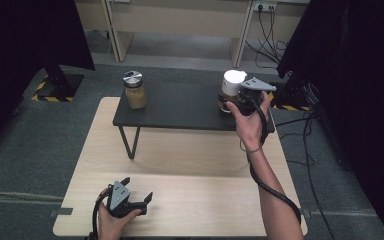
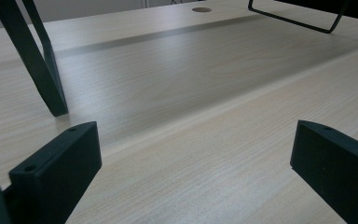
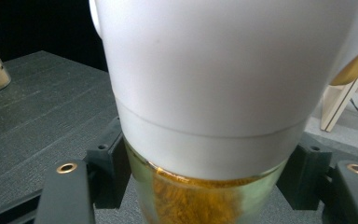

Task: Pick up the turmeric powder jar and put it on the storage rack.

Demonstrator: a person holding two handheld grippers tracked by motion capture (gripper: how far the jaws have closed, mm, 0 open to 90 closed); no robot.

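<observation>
Right tool [image 3: 205,186] clamped on white-lidded jar [image 3: 205,93], its yellow-brown contents clear up close; left tool [image 2: 191,172] wide.

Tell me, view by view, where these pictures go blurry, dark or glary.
High view: dim, black curtains at both sides, white-lidded jar slightly overexposed. Left gripper view: the wooden table sharp mid-frame with soft sheen. Right gripper view: the jar's white lid is soft and out of focus, background dark.

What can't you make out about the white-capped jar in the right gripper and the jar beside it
- White-capped jar: in the high view the right gripper and hand cover its lower part; whether it rests on the black shelf is hidden.
- Its base: cut off by the right gripper view's bottom edge.
- Silver-lidded jar: any label too small to read.
</observation>
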